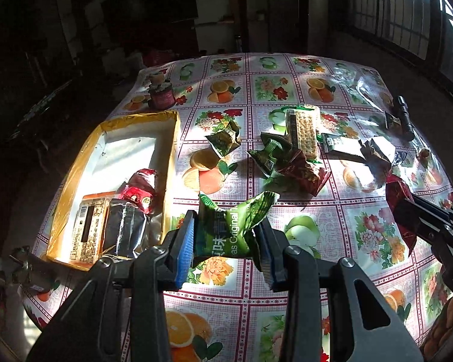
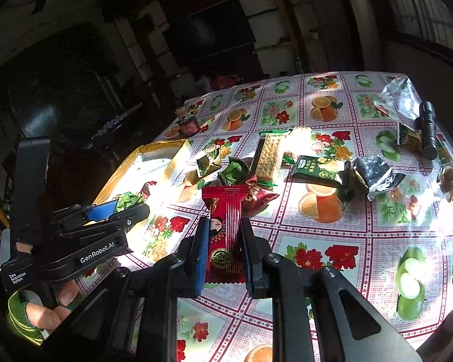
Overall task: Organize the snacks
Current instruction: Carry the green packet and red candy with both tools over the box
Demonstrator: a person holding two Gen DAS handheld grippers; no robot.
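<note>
Left wrist view, lower centre: the left gripper (image 1: 226, 238) is clamping a green snack packet (image 1: 229, 226) between its blue pads, the packet crumpling at the waist and standing clear of the counter (image 1: 332, 271). Right wrist view, lower centre: the right gripper (image 2: 223, 250) is pinching a red snack packet (image 2: 225, 232) on its long edges, with its jaws nearly together. The same red packet is showing at the right edge of the left wrist view, and the left gripper, with a gloved hand (image 2: 42, 313) beneath it, is appearing at the lower left of the right wrist view.

Middle ground, left of the left wrist view: a yellow-rimmed box (image 1: 84, 157) is lying open on the flowered cloth, already containing a dark foil packet (image 1: 125, 226), a red-topped packet (image 1: 142, 190) and a flat labelled pack (image 1: 87, 229). Centre of the frame: more snacks are lying loose, among them a cracker pack (image 1: 305, 129) and several small green packets (image 1: 223, 141).

Far ground: a small jar (image 1: 161, 93) is standing at the upper left of the cloth and a black torch (image 1: 404, 117) is lying at its right edge.

Step in hand, as judged: both grippers are carrying a packet each toward the box. The next move is calling for the left gripper to swing over the box's near wall, lower into the free space, and let go, the right one following.
</note>
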